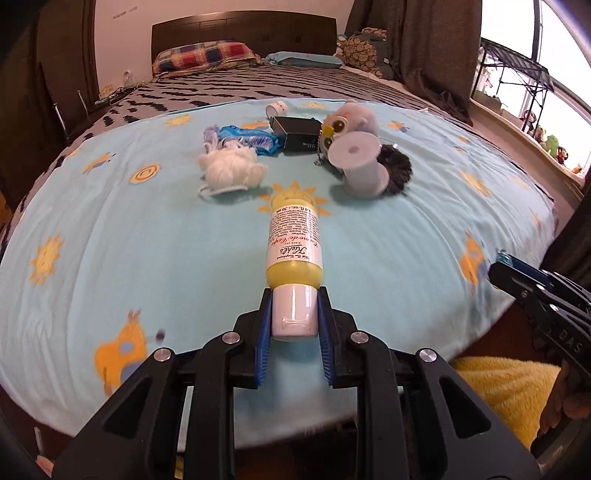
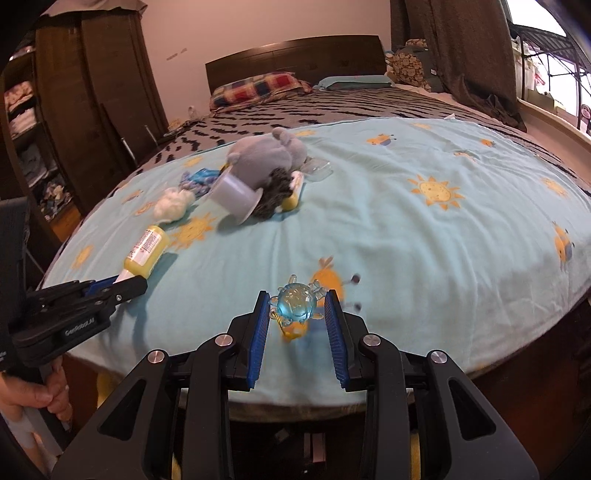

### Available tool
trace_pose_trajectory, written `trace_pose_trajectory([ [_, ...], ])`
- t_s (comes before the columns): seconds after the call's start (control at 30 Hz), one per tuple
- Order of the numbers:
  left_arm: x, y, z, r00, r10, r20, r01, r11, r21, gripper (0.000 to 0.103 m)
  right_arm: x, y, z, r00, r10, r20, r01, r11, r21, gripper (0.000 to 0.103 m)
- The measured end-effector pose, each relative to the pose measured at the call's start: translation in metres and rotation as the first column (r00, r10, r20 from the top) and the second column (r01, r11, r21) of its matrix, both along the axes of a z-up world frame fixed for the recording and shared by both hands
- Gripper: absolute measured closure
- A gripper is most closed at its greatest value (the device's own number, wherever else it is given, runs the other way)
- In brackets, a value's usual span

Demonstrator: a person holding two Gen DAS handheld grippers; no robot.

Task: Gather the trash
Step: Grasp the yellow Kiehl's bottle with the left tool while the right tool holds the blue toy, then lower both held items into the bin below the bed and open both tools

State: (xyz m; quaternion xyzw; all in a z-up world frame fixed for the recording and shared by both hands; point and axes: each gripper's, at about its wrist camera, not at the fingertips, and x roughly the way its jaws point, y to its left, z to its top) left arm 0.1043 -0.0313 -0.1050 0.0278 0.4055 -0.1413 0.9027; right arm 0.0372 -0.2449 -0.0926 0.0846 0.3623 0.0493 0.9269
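Bedroom setup, so picture a bed with a dark headboard (image 1: 243,35), a plaid pillow (image 1: 203,57) up top, and a light blue blanket (image 1: 110,236) with little suns on it spread over the foot end; that blanket is basically my work surface.

My left gripper (image 1: 294,314) is clamped on the white cap of a yellow lotion bottle (image 1: 293,240); blue pads pressed against both sides of the cap, bottle sticking straight out ahead of me with its far end over a sun print; can't tell if it's resting on the blanket or slightly lifted. From the right wrist view you can see the same bottle (image 2: 146,251) near the blanket's left edge, pinched by that gripper (image 2: 125,282).

My right gripper (image 2: 297,314) has its fingers spread apart, not squeezing anything; a small clear blue ball-shaped toy (image 2: 295,304) with little nubs sits between the pads, not touching either pad as far as I can see; it's on the blanket near the front edge.

Further back there's a pile: white yarn ball (image 1: 231,170), blue crinkly wrapper (image 1: 255,140), black box (image 1: 295,133), a small white cup (image 1: 276,108) behind the box, grey plush toy (image 1: 351,118), a pale empty spool (image 1: 360,166) tipped against a dark fuzzy thing (image 1: 397,168); all bunched close together, well apart from both bottle and blue toy.
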Motion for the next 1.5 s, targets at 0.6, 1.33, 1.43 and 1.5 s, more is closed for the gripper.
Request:
trace_pose_trajectory([
  [0.6, -0.112, 0.004, -0.067, 0.984, -0.121, -0.128, 0.124, 0.992, 0.01, 0.082, -0.064, 0.028, -0.068, 0.984, 0.03, -0.174, -0.026, 0.999, 0.021, 0.071],
  [1.33, -0.091, -0.014, -0.201, 0.887, -0.139, -0.44, 0.152, 0.988, -0.007, 0.082, -0.046, 0.034, -0.179, 0.907, 0.018, -0.42, -0.003, 0.999, 0.036, 0.071],
  [1.43, -0.087, -0.018, -0.206, 0.881, -0.148, -0.45, 0.161, 0.987, -0.01, 0.082, -0.041, 0.033, -0.183, 0.901, 0.021, -0.434, -0.001, 0.999, 0.047, 0.07],
  [1.5, -0.084, -0.02, -0.206, 0.877, -0.153, -0.455, 0.165, 0.986, -0.013, 0.081, -0.036, 0.031, -0.185, 0.9, 0.021, -0.436, 0.004, 0.998, 0.057, 0.07],
])
